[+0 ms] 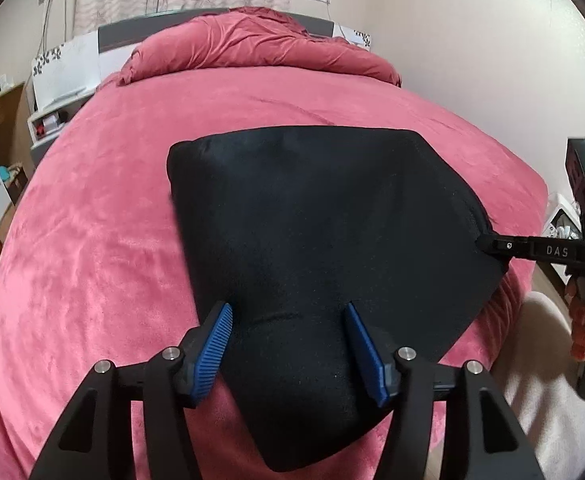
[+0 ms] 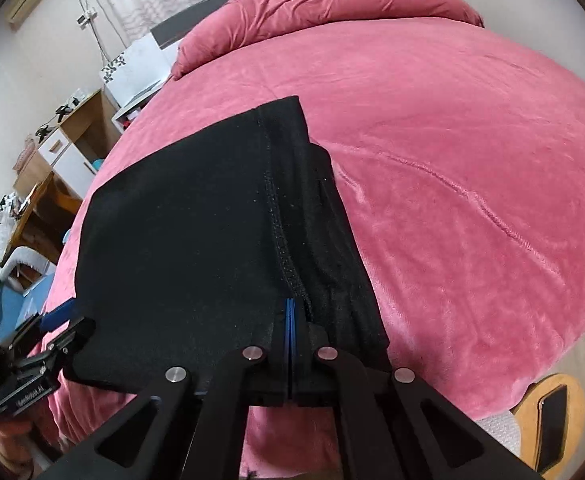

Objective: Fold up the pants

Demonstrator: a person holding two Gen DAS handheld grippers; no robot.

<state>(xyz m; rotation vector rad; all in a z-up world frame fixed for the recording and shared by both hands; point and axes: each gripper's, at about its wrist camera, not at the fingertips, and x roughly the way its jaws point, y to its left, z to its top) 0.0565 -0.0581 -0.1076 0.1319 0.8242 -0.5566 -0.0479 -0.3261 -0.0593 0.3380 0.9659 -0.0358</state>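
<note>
Black pants (image 1: 312,220) lie folded into a broad panel on the pink bed cover (image 1: 112,240). In the left wrist view my left gripper (image 1: 288,308) stands open at the near end of the pants. A soft bulge of black cloth sits between its blue pads (image 1: 214,344). My right gripper (image 2: 290,303) is shut on the pants (image 2: 180,232) at their near edge, beside a stitched seam (image 2: 276,216). From the left wrist view that right gripper (image 1: 486,245) pinches the pants' right edge. My left gripper (image 2: 66,322) shows at the pants' left corner in the right wrist view.
A bunched pink duvet (image 1: 260,44) lies at the head of the bed. A white bedside unit (image 1: 48,124) and a wooden desk (image 2: 52,160) stand along the left. A wooden stool with a dark phone (image 2: 552,412) is near the bed's corner. A hand (image 1: 584,320) holds the right gripper's handle.
</note>
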